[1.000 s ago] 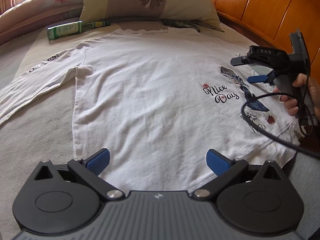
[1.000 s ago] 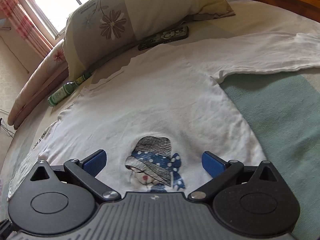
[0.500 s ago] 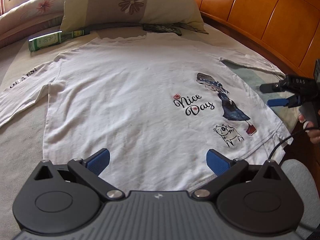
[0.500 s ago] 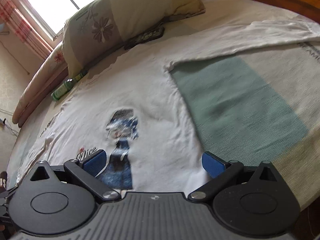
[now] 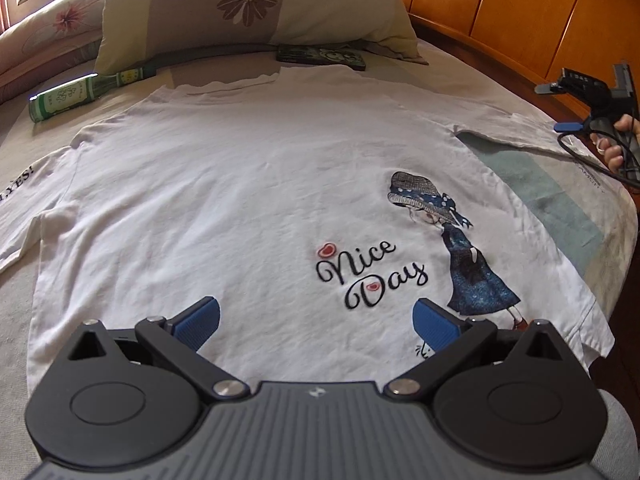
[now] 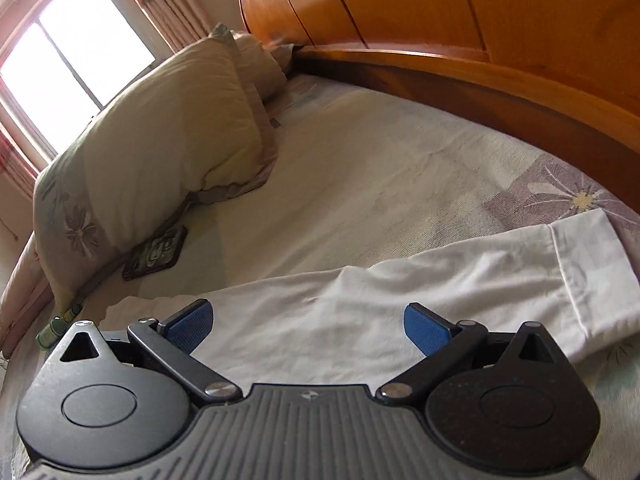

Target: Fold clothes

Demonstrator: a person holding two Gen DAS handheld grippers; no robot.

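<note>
A white long-sleeved shirt (image 5: 240,184) lies flat on the bed, front up, with a "Nice Day" print and a girl in a blue dress. My left gripper (image 5: 316,320) hovers open over the shirt's hem, nothing between its blue pads. The shirt's right sleeve (image 6: 440,280) stretches across the sheet toward the headboard side. My right gripper (image 6: 306,322) hangs open just above that sleeve, holding nothing. In the left wrist view the right gripper (image 5: 560,108) appears at the far right edge, held by a hand (image 5: 618,140) above the sleeve.
A flowered pillow (image 5: 256,4) lies beyond the collar, with a green bottle (image 5: 68,98) to its left and a dark flat case (image 5: 320,56) beside the collar. A wooden headboard (image 6: 480,40) curves along the bed's right side. A cable (image 5: 592,164) trails from the right gripper.
The right gripper has swung from over the printed chest out to the right sleeve near the headboard. The left gripper moved right and closer along the hem. Both stayed open.
</note>
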